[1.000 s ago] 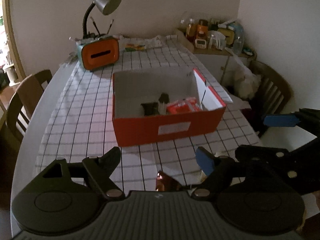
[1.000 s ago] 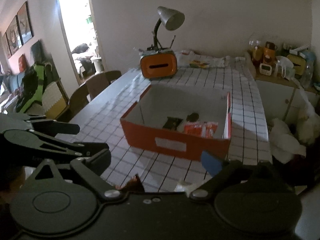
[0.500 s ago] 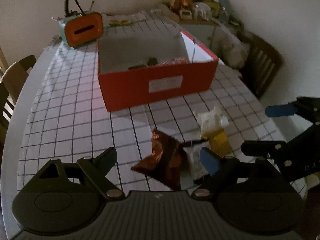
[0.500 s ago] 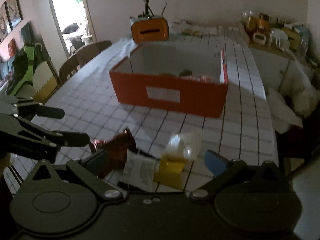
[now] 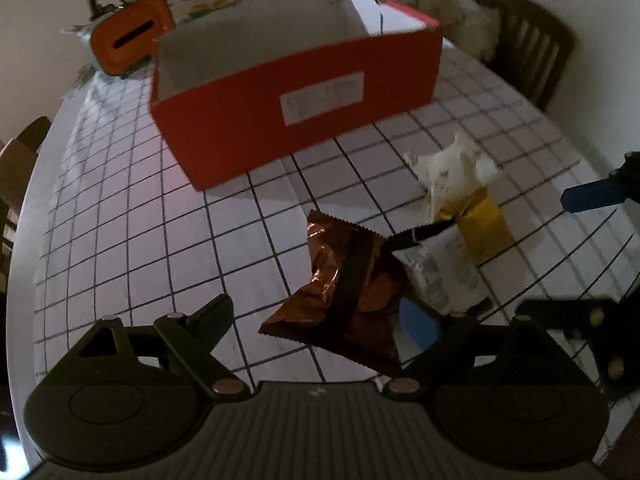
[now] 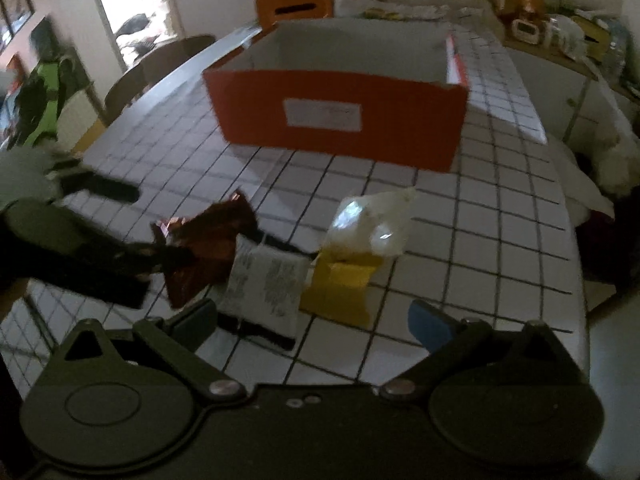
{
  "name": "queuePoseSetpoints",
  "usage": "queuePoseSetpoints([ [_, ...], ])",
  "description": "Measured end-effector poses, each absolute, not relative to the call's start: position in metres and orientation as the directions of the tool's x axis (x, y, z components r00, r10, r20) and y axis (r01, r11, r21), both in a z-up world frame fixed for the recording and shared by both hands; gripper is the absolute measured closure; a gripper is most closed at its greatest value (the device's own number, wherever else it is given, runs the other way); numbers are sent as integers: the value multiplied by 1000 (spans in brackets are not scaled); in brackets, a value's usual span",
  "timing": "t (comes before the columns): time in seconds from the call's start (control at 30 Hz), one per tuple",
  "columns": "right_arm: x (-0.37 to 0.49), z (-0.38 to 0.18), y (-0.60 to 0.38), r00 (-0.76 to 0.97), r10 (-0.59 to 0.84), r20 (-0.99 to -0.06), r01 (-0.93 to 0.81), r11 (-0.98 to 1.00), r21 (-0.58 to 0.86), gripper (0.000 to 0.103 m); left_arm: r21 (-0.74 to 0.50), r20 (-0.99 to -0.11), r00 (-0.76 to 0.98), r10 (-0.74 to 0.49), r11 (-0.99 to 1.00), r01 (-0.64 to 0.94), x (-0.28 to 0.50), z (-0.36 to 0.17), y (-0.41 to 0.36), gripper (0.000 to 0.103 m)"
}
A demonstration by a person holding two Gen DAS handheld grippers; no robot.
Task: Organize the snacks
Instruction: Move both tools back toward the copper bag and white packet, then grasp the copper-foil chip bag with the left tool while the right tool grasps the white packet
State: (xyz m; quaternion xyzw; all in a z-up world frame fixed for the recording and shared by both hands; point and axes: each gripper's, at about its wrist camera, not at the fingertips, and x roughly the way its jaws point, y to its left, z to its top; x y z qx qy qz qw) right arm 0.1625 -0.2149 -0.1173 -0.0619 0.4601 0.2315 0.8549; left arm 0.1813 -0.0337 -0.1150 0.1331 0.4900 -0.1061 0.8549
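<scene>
A shiny brown foil snack packet (image 5: 352, 292) lies on the checked tablecloth, with a white printed packet (image 5: 438, 268) and a yellow-and-white packet (image 5: 466, 188) to its right. They also show in the right wrist view: the brown packet (image 6: 204, 240), the white packet (image 6: 266, 284), the yellow-and-white packet (image 6: 360, 248). My left gripper (image 5: 320, 320) is open just above the brown packet. My right gripper (image 6: 316, 320) is open and empty over the white and yellow packets. An orange box (image 5: 296, 92) stands behind them.
An orange-fronted tissue holder (image 5: 128, 40) and a lamp base stand at the table's far end. Wooden chairs (image 5: 532, 60) flank the table. A cluttered side cabinet (image 6: 560, 36) stands at the right. The table edge is close at the right.
Both grippers have dropped down and forward towards the packets, which now fill the lower view. The box's inside has gone out of sight. Both stayed open.
</scene>
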Motion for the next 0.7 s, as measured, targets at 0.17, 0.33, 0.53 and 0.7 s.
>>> queuePoseSetpoints([
  [0.17, 163, -126, -205, 443, 344, -828, -478, 872, 107, 4, 147, -884, 466, -32, 928, 342, 196, -129, -40, 12],
  [0.33, 166, -133, -194, 423, 352, -835, -499, 859, 109, 8, 149, -890, 455, -41, 915, 375, 202, -135, -46, 13],
  [0.53, 171, -135, -182, 414, 373, -830, -516, 848, 124, 19, 124, -896, 440, -63, 916, 383, 208, -138, -47, 34],
  [0.7, 179, -139, -172, 408, 379, -830, -511, 849, 137, 26, 101, -894, 441, -76, 926, 365, 209, -140, -44, 46],
])
